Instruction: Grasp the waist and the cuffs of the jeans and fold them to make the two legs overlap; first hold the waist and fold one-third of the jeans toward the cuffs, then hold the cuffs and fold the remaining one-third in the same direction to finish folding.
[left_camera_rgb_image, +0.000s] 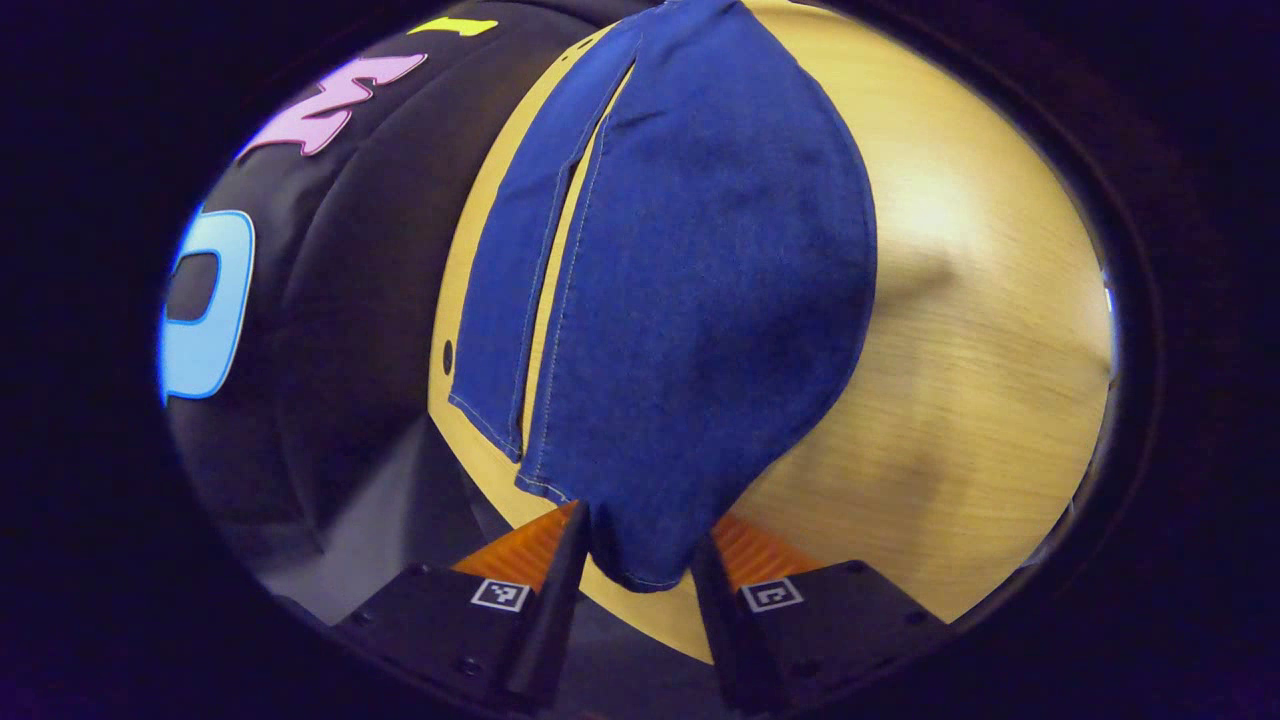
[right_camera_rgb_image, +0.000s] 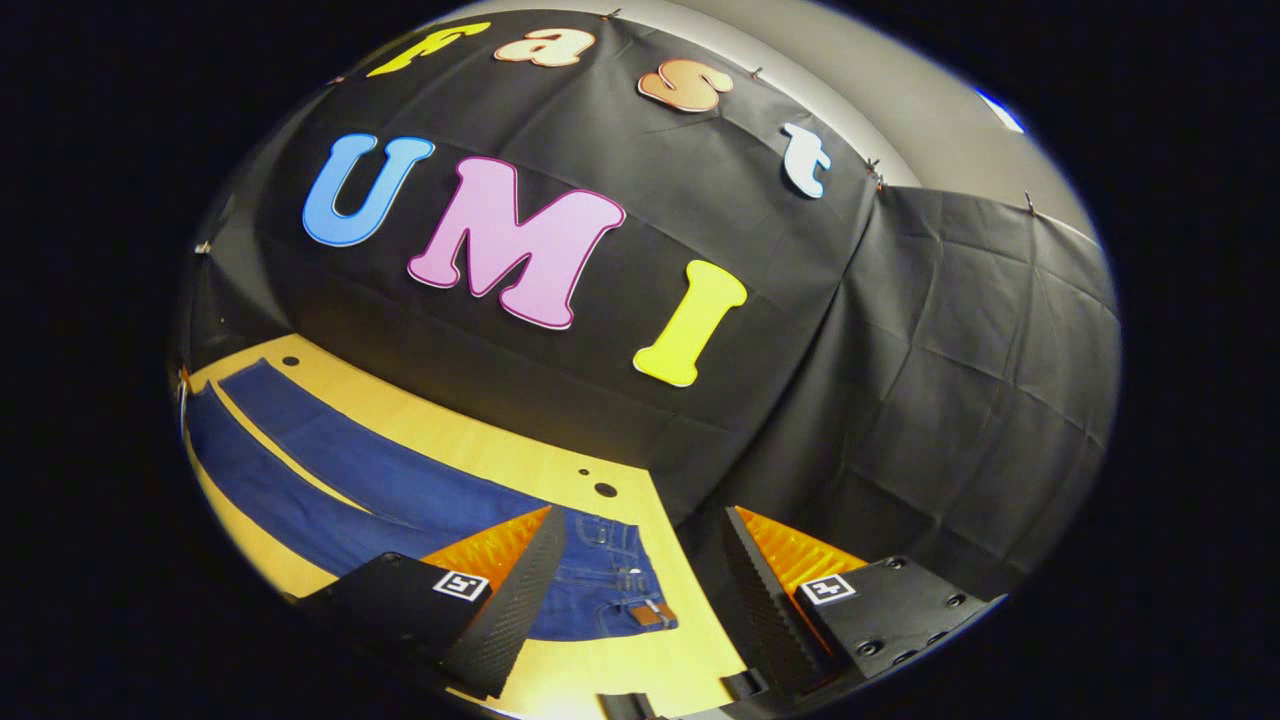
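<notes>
1. We grip a cuff of the dark blue denim jeans (left_camera_rgb_image: 680, 300) in our left gripper (left_camera_rgb_image: 640, 560), jaws clenched on it, over the pale wooden table (left_camera_rgb_image: 980, 330).
2. Our right gripper (right_camera_rgb_image: 640, 570) hangs with jaws released above the waist (right_camera_rgb_image: 620, 580); legs look not yet overlapped, both thirds remain.

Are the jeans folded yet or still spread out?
Spread: right gripper view shows jeans flat on the table, legs apart. Left tongs grip a cuff.

Left gripper view close over jeans (left_camera_rgb_image: 690, 300); right gripper view farther, wallward.
</notes>
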